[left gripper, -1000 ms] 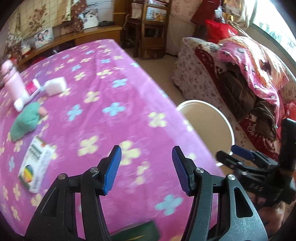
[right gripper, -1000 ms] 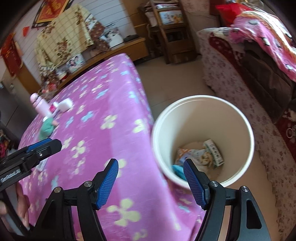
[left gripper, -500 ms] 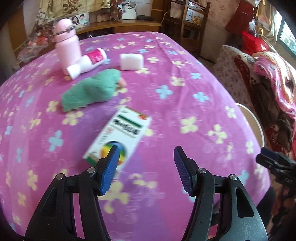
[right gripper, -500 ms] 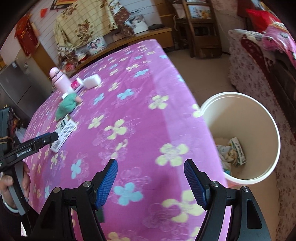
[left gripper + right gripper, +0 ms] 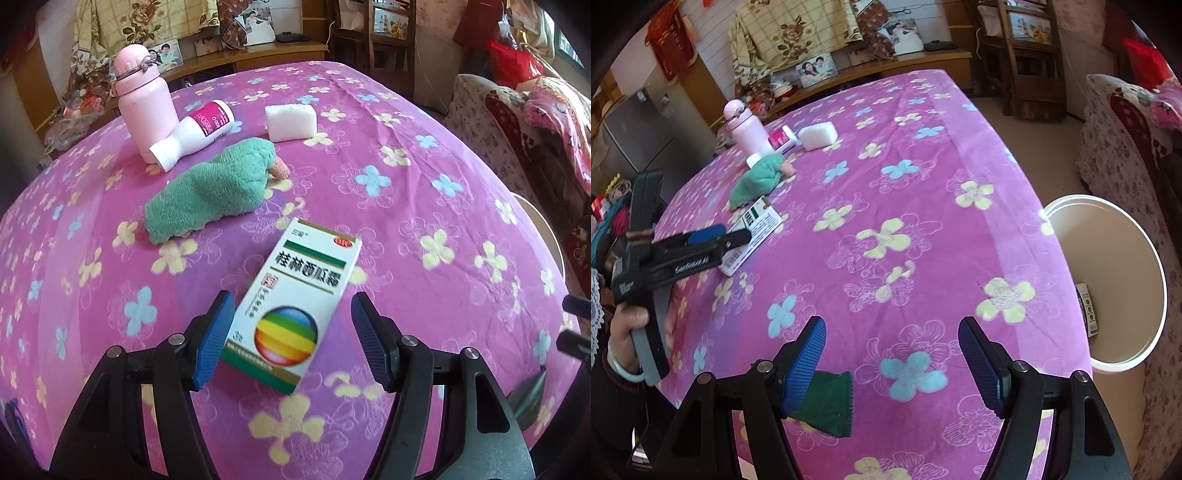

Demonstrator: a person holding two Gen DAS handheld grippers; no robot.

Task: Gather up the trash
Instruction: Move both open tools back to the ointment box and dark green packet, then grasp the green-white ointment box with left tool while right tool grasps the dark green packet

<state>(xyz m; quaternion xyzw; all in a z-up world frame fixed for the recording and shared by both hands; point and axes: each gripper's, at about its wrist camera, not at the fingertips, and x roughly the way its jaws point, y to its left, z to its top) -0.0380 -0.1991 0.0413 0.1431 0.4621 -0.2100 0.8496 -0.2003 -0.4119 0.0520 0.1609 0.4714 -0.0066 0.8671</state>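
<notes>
the step in hand looks like the reach for the next piece of trash: the left gripper (image 5: pixel 291 343) hangs over a white cardboard medicine box with a rainbow ball and green stripe (image 5: pixel 295 310), which lies flat on the table under a purple flowered cloth (image 5: pixel 424 206). its blue-padded fingers (image 5: pixel 216 343) stand wide and are opening further, the box's near end between them but not pressed by either pad. beyond the box lie a green terry cloth (image 5: pixel 210 195), a white plastic bottle with a magenta label (image 5: pixel 195 134) on its side, a pink flask (image 5: pixel 142 99) standing upright, and a white sponge block (image 5: pixel 291 122). the right gripper (image 5: pixel 892 362) hovers near the table's edge with its fingers wide and nothing between them; a dark green scrap (image 5: pixel 831 402) lies just beside its left finger. the round white plastic bin (image 5: pixel 1137 354) stands on the floor beside the table, some packaging already inside. the next move probably calls for lowering the left fingers astride the box's long sides, closing, then carrying it across to the bin.
</notes>
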